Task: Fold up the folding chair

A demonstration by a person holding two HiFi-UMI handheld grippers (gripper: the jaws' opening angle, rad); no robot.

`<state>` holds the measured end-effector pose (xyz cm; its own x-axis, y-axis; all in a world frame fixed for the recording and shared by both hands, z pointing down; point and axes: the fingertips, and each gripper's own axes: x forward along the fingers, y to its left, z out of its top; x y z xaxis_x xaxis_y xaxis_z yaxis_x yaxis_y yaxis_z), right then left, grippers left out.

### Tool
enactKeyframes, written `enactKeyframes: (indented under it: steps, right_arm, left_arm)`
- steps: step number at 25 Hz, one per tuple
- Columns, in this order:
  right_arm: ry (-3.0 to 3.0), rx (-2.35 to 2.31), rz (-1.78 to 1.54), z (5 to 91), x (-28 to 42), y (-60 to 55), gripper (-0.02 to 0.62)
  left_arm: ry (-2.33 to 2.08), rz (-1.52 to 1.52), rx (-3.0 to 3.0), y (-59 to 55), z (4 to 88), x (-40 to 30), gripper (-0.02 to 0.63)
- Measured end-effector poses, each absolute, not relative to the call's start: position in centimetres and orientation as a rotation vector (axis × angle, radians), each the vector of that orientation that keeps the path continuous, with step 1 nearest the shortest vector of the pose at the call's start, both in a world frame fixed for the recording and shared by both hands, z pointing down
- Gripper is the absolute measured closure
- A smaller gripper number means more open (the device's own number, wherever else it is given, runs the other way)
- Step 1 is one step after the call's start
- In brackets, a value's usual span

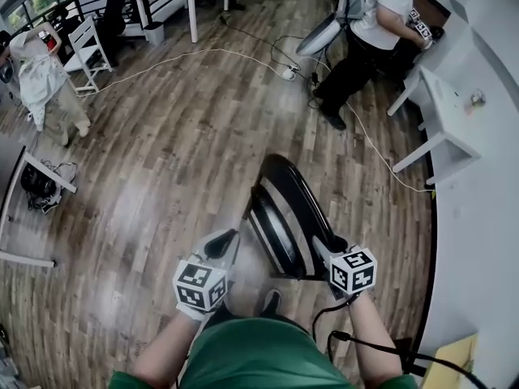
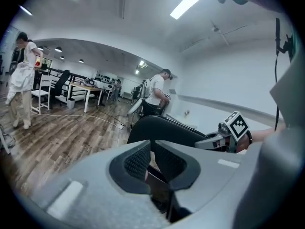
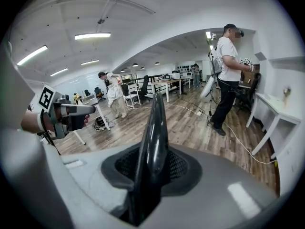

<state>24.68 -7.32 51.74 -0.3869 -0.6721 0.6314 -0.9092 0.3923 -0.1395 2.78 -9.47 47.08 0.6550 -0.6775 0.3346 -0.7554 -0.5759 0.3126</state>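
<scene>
Clamping the right tongs (image 1: 327, 251) on the black folding chair (image 1: 284, 205), standing edge-on on the floor (image 1: 162, 177) just ahead. Carrying the left tongs (image 1: 224, 245) closed, empty, just beside it. Seemingly finishing the fold; next, probably pressing it flat while steadying against tipping.

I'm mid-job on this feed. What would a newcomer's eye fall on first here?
The black chair, seen almost edge-on, stands on the floor right in front of the wearer, with the right gripper clamped on its rim. The left gripper hangs shut and empty just left of it. Farther off, a person in a white shirt works at the top right and a second person stands at the far left.
</scene>
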Motion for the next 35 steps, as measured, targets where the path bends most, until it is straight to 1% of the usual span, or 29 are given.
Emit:
enactKeyframes:
  steps: [17,35]
  right_arm:
    - [-2.168,1.348,0.663,51.7,25.1,-7.8,0.489]
    - [-2.171,1.346,0.668,51.9,25.4,-7.6,0.489]
  left_arm:
    - [-1.158,0.205,2.332,-8.9,48.1,2.2,0.574]
    - [-1.153,0.223,2.304,-8.6,49.2,2.5,0.574]
